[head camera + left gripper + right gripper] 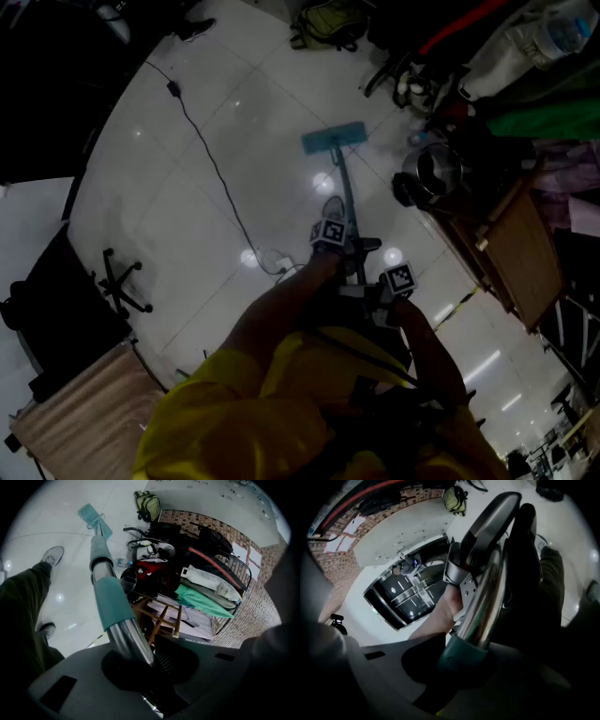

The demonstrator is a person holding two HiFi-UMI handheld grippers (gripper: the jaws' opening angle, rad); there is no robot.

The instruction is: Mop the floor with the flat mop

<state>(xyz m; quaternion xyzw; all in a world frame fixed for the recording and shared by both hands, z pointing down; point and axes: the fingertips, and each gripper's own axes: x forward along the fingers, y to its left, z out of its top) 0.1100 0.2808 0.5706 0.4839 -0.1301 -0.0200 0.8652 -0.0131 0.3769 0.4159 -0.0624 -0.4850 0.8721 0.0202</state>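
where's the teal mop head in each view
Head view: mop head upper centre, at the pole's far end.
Left gripper view: mop head upper left, beyond the pole.
Right gripper view: not in it.
Shared landmark: green backpack, near the top in all three.

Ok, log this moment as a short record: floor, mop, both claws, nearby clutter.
floor: pale glossy tiles; black cable lies across it
mop head: teal, flat on the floor, ahead of the person
mop handle: metal with teal sleeves
left claw: shut on the mop handle, nearer the mop head
right claw: shut on the mop handle, at a teal sleeve
backpack: on the floor beyond the mop head
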